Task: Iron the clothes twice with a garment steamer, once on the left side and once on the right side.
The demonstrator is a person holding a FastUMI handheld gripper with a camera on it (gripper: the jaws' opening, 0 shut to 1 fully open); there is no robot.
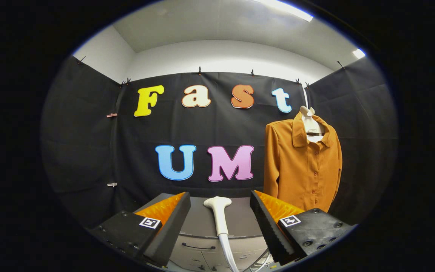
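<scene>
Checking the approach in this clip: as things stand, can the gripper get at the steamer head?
Probably yes. The gripper is open, and the white steamer head stands upright between the fingers, touching neither. Nothing lies between them. The shirt hangs beyond, off to one side.

A grey cabinet top (240,221) stands against the black cloth wall (89,151). Its drawer front carries a dark curved handle (198,247). White ceiling light strips (289,9) glow overhead.
</scene>
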